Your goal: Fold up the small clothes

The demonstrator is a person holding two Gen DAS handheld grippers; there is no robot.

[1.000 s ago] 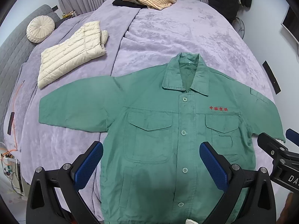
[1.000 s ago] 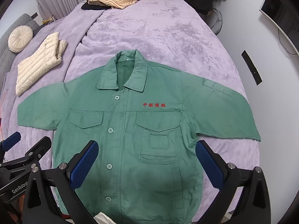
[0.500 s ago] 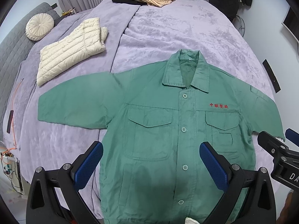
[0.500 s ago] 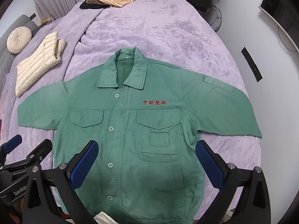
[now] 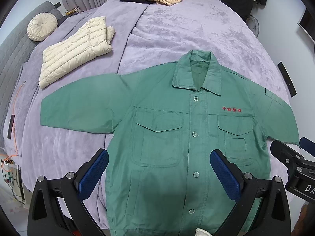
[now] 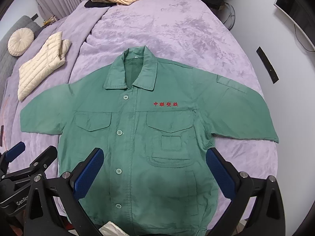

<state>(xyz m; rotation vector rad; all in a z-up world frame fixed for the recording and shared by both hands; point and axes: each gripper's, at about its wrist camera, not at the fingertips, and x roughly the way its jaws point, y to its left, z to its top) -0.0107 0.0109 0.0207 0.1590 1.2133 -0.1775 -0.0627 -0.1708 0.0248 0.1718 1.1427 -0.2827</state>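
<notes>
While both grippers gape, the shirt (image 5: 167,137) lies flat mid-bed (image 5: 177,35).

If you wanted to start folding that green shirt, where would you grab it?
I would pinch the cuff edge of each sleeve of the green shirt, coming in from the outer sides. It lies flat, buttoned, front up, sleeves spread outward, so the cuffs are free edges. Left gripper and right gripper are both open.
</notes>
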